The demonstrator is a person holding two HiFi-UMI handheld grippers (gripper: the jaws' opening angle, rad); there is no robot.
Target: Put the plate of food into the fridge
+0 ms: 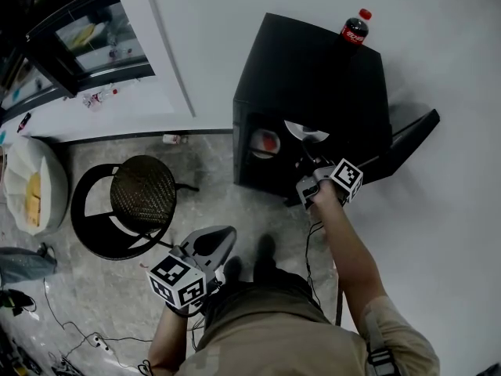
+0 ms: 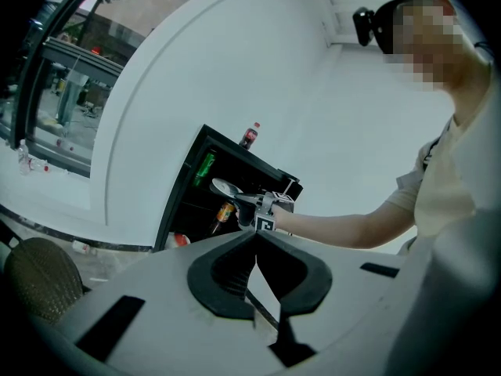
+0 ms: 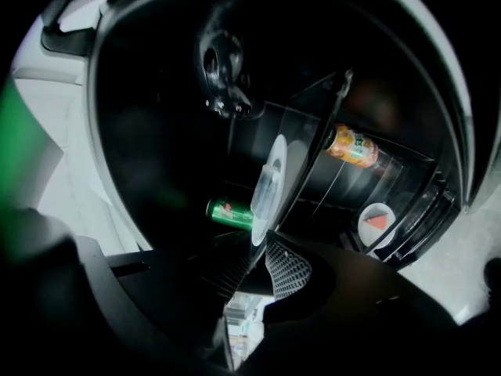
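The black mini fridge (image 1: 313,84) stands open, its door (image 1: 407,139) swung out to the right. My right gripper (image 1: 313,180) is shut on the rim of a white plate (image 1: 307,131) and holds it at the fridge's opening. In the right gripper view the plate (image 3: 270,180) shows edge-on between the jaws of the right gripper (image 3: 260,245), over a glass shelf. My left gripper (image 1: 207,245) hangs low by the person's waist, shut and empty. In the left gripper view the left gripper (image 2: 255,237) faces the fridge (image 2: 196,202) and the plate (image 2: 225,187).
Inside the fridge are a green can (image 3: 228,211), an orange can (image 3: 352,147) and a second plate with red food (image 3: 377,219). A cola bottle (image 1: 355,28) stands on top. A round woven stool (image 1: 143,190) and a white seat (image 1: 31,190) stand to the left.
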